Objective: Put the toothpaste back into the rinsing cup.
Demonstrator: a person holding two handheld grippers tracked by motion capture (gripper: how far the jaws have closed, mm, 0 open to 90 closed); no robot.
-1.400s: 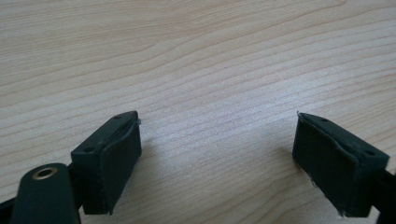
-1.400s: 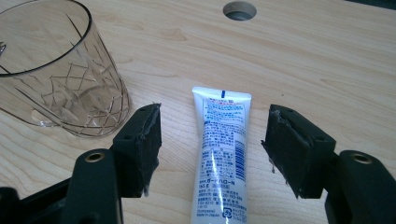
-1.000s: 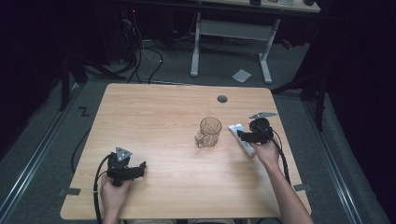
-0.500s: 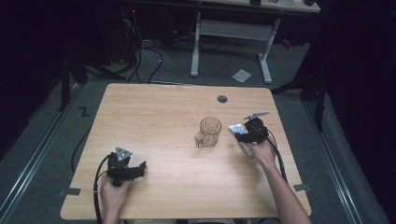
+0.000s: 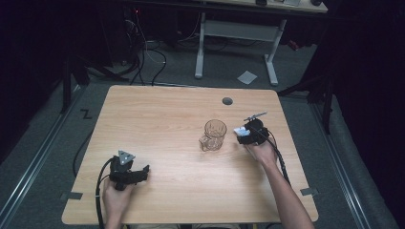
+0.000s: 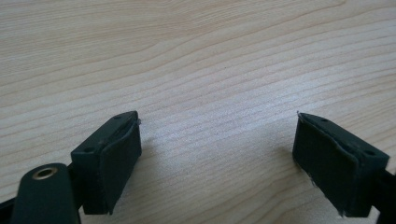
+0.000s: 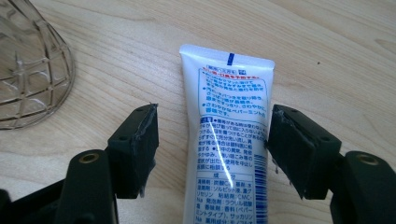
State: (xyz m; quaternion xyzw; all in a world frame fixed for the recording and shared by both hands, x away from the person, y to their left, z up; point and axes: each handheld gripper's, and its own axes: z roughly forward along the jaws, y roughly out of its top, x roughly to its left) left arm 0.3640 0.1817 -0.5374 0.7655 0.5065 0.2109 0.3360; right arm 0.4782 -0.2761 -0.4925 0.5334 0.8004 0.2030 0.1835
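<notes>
A white toothpaste tube [image 7: 226,116] with blue and red print lies flat on the wooden table [image 5: 157,114], just right of a clear glass mug [image 5: 213,134]. My right gripper [image 7: 212,130] straddles the tube. Its jaws have just been opening. The left pad stands clear of the tube and the right pad sits at the tube's edge. From above, the right gripper [image 5: 243,135] points at the mug and the tube's end [image 5: 239,129] sticks out of it. The mug's ribbed wall [image 7: 28,70] is close on the left. My left gripper [image 6: 217,144] rests open over bare wood, at the front left [image 5: 141,171].
A round cable hole [image 5: 227,101] sits in the table near its far edge. Beyond the table stand a white desk frame [image 5: 236,33], loose cables [image 5: 143,47] and a paper scrap [image 5: 247,77] on the floor.
My right hand has shifted a little toward the mug and come down lower, with the tube still at its jaws. The left hand has stayed put.
</notes>
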